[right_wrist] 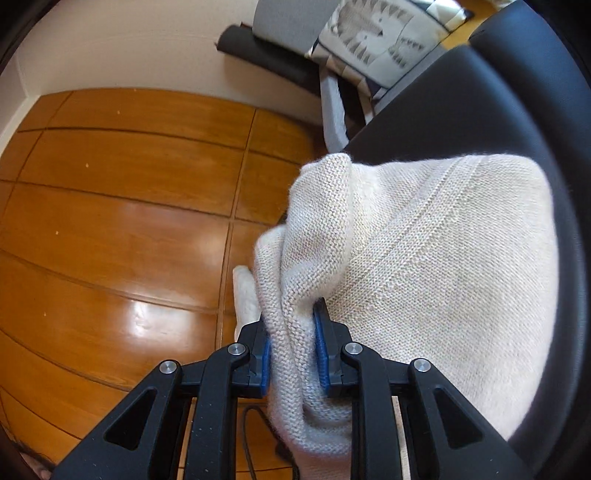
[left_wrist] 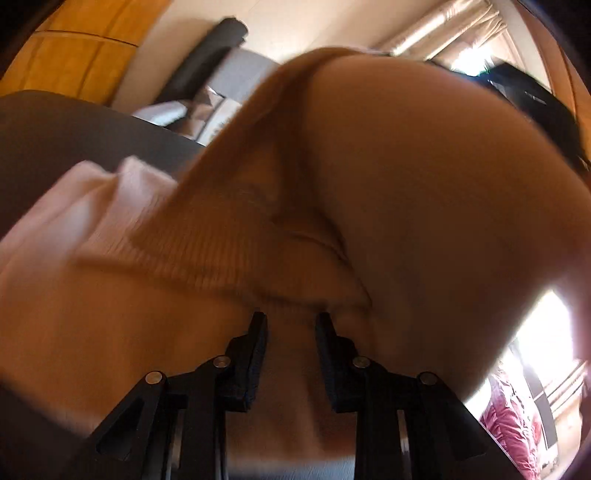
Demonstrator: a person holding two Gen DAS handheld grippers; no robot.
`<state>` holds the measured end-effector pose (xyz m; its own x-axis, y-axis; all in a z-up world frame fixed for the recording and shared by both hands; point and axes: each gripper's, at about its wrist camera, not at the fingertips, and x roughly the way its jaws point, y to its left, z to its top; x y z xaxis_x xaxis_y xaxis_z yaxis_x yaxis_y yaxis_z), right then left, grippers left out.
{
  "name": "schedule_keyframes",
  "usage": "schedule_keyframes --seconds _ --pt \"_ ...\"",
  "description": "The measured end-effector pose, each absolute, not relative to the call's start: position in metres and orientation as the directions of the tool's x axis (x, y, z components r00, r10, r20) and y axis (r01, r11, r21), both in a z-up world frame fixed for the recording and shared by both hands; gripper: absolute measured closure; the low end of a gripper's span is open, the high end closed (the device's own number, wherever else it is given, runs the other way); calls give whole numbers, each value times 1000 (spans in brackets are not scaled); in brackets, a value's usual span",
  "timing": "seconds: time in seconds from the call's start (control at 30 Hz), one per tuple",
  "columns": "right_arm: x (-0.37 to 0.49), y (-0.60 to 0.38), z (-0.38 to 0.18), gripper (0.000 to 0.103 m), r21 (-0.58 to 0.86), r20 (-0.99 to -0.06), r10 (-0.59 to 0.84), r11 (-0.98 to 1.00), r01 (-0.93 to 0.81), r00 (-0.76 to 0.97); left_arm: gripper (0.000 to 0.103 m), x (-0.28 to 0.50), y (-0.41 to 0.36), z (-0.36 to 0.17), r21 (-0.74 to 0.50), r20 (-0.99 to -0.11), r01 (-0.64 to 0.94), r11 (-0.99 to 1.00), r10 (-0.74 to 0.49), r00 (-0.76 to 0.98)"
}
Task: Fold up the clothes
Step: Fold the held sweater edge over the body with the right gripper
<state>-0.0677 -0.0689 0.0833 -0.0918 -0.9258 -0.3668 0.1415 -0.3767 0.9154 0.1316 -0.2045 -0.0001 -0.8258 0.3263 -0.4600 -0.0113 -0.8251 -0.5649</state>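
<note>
A cream knit sweater [right_wrist: 424, 258] is bunched between the jaws of the right gripper [right_wrist: 293, 341], which are closed on a thick fold of it, the blue pads pressed into the wool on both sides. Ahead and to the right of those jaws the rest of the garment spreads over a dark counter [right_wrist: 461, 103]; to their left a loose fold hangs off the counter's edge above a polished wooden floor [right_wrist: 110, 221]. Beyond the counter stands a grey chair [right_wrist: 288, 22] with a patterned cushion [right_wrist: 384, 33], and a dark rolled mat [right_wrist: 258, 51] leans at the wall.

In the blurred left view, the sweater [left_wrist: 406, 203] fills nearly everything ahead of the left gripper [left_wrist: 291, 321], rising in a large shadowed mound with a ribbed band running off to the left. Its jaws stand a little apart with knit fabric lying in the gap between them; whether the pads actually pinch it cannot be told. The dark counter [left_wrist: 55, 140] shows to the upper left of the jaws.
</note>
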Motion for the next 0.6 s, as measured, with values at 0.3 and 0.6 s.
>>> schedule_keyframes --seconds 0.3,0.6 --pt "-65 -163 21 83 856 -506 -862 -498 138 36 76 148 -210 -20 -568 -411 -99 -817 386 -826" --pt "-62 -217 25 47 691 -679 -733 -615 380 48 76 155 -217 -29 -648 -346 -124 -751 436 -831"
